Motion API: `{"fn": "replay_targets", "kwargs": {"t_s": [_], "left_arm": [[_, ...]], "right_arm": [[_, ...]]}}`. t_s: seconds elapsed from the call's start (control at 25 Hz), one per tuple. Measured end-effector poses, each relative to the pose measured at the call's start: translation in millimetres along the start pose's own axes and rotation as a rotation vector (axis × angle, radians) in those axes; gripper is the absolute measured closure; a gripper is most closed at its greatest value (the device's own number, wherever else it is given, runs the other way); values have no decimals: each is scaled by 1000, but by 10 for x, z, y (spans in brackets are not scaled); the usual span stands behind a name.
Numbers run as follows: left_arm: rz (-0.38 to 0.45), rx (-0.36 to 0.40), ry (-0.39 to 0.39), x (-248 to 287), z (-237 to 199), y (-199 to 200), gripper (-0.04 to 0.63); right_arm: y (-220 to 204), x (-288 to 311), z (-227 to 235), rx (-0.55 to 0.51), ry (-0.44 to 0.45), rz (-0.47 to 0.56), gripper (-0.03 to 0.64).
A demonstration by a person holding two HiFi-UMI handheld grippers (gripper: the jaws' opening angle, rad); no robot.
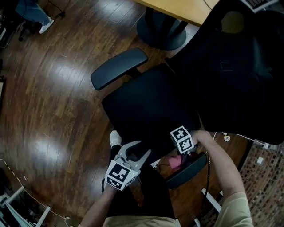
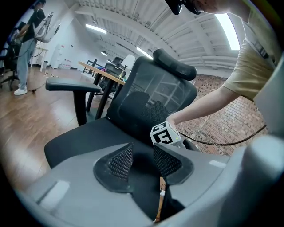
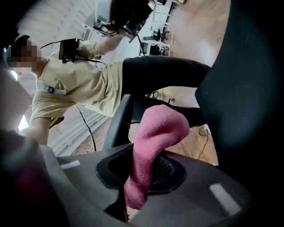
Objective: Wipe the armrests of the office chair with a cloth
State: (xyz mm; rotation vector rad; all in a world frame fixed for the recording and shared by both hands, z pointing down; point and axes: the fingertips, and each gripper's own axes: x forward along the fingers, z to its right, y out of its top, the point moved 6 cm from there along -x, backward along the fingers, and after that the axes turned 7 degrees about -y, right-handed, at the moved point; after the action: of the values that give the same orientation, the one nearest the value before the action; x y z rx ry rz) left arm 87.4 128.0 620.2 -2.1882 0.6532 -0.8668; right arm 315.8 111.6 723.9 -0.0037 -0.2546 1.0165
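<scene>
L gripper [image 1: 140, 149]: in your left hand at the near edge of the seat [image 1: 151, 106], aimed across the chair. Jaws stand a little apart w/ nothing in the gap. Only black seat shows past them in the left gripper view.
R gripper [image 3: 144, 170]: in your right hand, at the seat's near-right corner. Jaws are pinched on the cloth. Its marker cube [image 1: 182, 139] sits just on the far side of the near-right armrest in the head view.
Cloth [image 3: 156, 133]: pink, fuzzy. The lower part is squeezed betw. the R jaws, and the free end bulges up past the tips in a fat fold. The head view shows a bit of pink just left of the near-right armrest, under your hand. Can't tell if it touches the pad.
Near-right armrest [image 1: 188, 170]: dark pad, angled, close beside the seat's near-right corner and right below your R hand [image 1: 202, 138].
Far-left armrest [image 1: 119, 67]: dark pad on the opposite side of the seat, well apart from both grippers.
Office chair [image 2: 84, 139]: black. The backrest [image 1: 239, 66] lies to the right in the head view. From the left gripper view it's a mesh back w/ a headrest [image 2: 175, 64] on top.
Surroundings: dark wood floor [image 1: 53, 97] w/ glare patches. A desk [image 1: 177, 9] edge is on the far side, w/ a round base [image 1: 162, 29] below it. Another person's legs [image 1: 33, 13] are at far left.
</scene>
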Motion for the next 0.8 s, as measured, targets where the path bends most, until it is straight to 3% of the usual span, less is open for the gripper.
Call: {"fn": "replay_targets", "kwargs": {"t_s": [0.12, 0.28, 0.4, 0.48, 0.64, 0.72, 0.8], "left_arm": [[5, -15, 24, -79, -82, -12, 465], [7, -7, 40, -102, -128, -68, 465], [-4, -18, 39, -113, -169, -118, 465], [-6, -31, 40, -128, -162, -131, 465], [-2, -15, 16, -76, -93, -48, 466], [-4, -6, 11, -44, -83, -16, 466], [1, -5, 23, -28, -90, -8, 466]], "right_arm": [[-168, 49, 429, 68, -114, -74, 551], [-615, 31, 1056, 111, -453, -193, 549], [-678, -25, 1035, 108, -510, -141, 552], [-640, -81, 784, 108, -432, -45, 551], [-440, -282, -49, 53, -66, 181, 551], [-354, -330, -200, 26, 17, 225, 564], [-363, -241, -117, 32, 31, 191, 557]]}}
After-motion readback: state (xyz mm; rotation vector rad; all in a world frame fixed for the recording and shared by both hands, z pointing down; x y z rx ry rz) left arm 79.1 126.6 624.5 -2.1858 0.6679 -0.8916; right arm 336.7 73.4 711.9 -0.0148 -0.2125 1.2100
